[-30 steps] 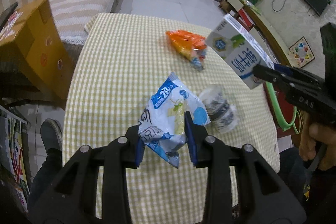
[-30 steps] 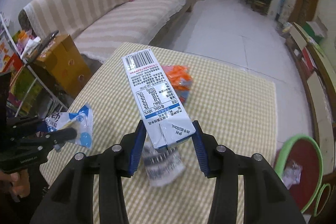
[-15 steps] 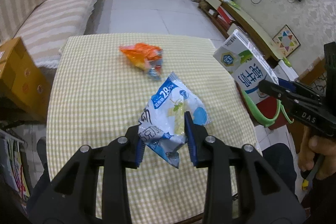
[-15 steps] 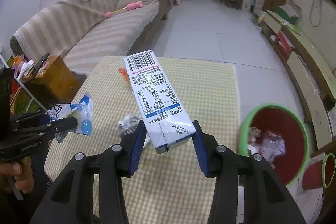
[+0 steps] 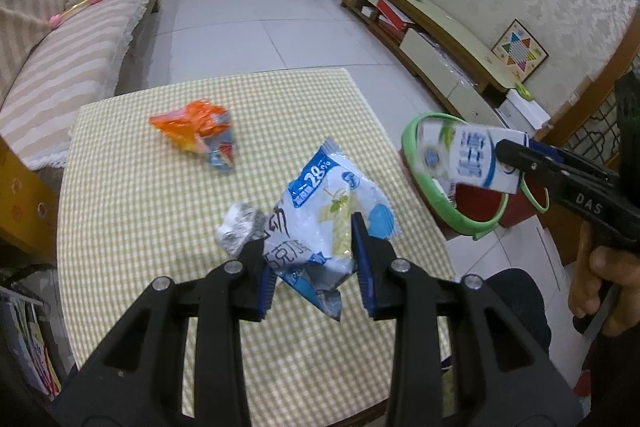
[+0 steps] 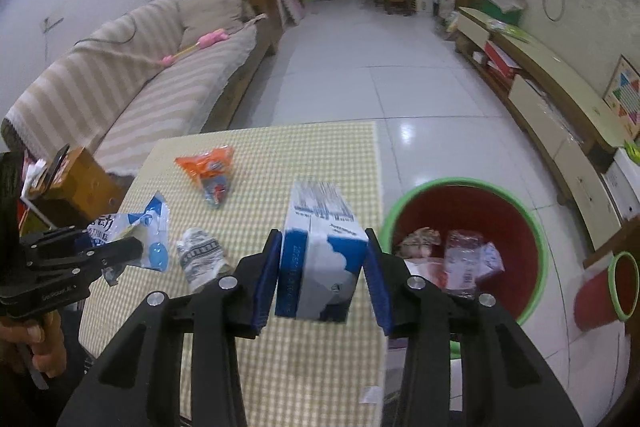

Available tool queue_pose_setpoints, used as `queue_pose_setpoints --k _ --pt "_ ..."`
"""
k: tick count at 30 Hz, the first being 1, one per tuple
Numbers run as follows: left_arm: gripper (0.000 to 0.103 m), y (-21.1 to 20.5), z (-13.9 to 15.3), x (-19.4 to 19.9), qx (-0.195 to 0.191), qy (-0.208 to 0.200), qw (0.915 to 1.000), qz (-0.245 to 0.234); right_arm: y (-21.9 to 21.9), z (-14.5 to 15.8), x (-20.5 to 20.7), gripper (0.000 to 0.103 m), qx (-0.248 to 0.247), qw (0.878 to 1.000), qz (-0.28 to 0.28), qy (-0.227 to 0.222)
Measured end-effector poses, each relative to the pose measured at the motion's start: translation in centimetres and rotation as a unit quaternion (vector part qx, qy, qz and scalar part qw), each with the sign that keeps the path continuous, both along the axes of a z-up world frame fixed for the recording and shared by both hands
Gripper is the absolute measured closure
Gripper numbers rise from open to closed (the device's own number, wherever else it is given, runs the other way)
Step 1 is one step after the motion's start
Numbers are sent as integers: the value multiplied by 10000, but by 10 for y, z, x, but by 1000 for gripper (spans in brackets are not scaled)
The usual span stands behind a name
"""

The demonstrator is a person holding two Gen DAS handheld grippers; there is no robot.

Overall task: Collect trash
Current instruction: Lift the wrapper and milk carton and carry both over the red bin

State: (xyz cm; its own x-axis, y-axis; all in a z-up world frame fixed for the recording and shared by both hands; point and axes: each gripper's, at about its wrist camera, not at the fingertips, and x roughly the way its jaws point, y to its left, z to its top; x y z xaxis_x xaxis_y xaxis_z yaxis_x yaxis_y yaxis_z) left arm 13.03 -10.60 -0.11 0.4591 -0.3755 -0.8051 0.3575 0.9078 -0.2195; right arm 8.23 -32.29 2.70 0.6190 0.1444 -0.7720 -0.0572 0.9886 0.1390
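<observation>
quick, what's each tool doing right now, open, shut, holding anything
Left tool: shut on the crumpled blue-and-white plastic snack bag.
Right tool: jaws just closed further, pressed on the blue-and-white milk carton.

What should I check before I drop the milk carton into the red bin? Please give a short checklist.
1. Grip of right hand-held gripper on milk carton: ok.
2. Grip of left hand-held gripper on blue-white bag: ok.
3. Opening of red bin free, room inside: ok.
4. Carton above bin opening: cannot tell; the views disagree.
5. Trash gone from table: not ok; orange wrapper and crumpled wrapper lie there.
</observation>
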Motion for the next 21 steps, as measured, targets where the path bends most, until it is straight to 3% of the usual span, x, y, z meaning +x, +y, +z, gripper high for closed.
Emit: queue_pose_setpoints --k 11,21 --pt "71 -66 2 18 36 22 9988 -492 -62 2 -6 65 211 9985 -500 -23" --pt "71 -139 6 45 -368 238 9939 -1011 -124 5 -11 65 248 9937 -1083 -117"
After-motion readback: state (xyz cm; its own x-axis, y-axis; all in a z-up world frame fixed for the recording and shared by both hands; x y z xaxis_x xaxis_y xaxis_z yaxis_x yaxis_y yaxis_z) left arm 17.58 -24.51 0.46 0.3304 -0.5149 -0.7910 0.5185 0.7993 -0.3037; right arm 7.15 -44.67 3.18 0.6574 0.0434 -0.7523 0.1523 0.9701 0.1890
